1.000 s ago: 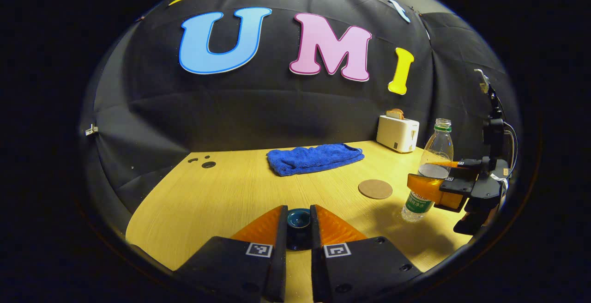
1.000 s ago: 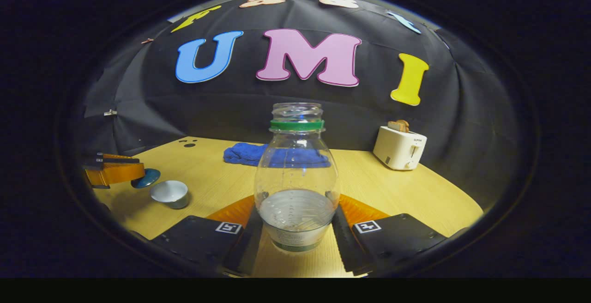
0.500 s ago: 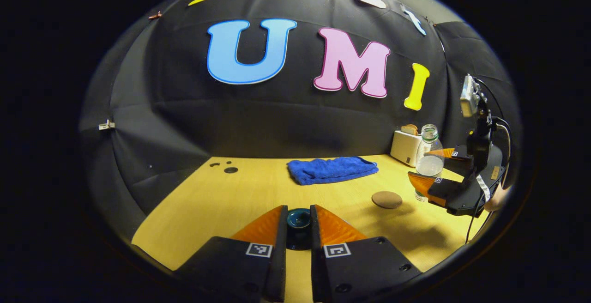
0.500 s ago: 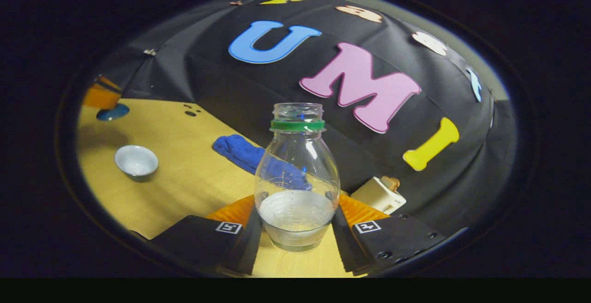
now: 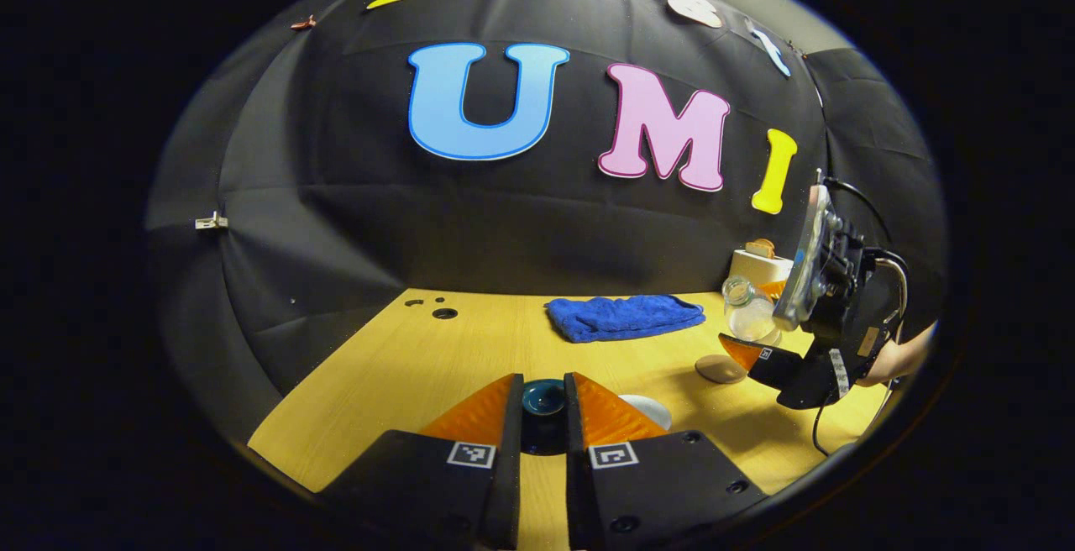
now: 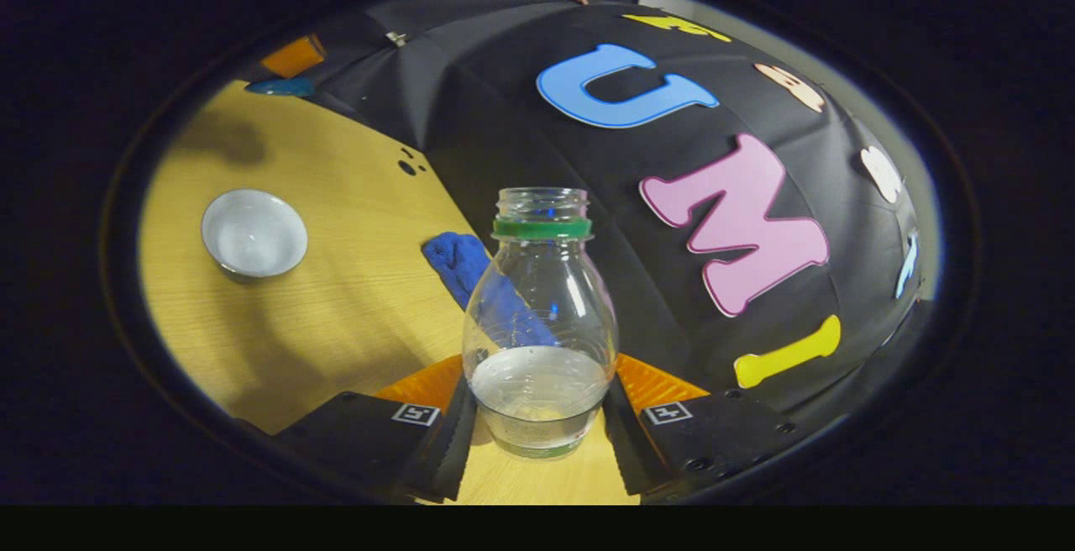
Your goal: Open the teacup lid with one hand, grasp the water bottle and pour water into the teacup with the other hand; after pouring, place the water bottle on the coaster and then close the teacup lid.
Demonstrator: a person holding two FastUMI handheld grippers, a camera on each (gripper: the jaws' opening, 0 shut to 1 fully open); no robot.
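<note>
Towel [image 5: 625, 317] and toaster [image 5: 757, 264] lie behind coaster [image 5: 721, 368].

Black cloth wall [image 5: 504, 223], wooden table [image 5: 403, 366]

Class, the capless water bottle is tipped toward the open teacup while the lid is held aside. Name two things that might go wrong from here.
1. The teacup is small and the water bottle is off to its side; water may splash the table.
2. The left gripper pinches the lid by its knob; it might slip.
</note>
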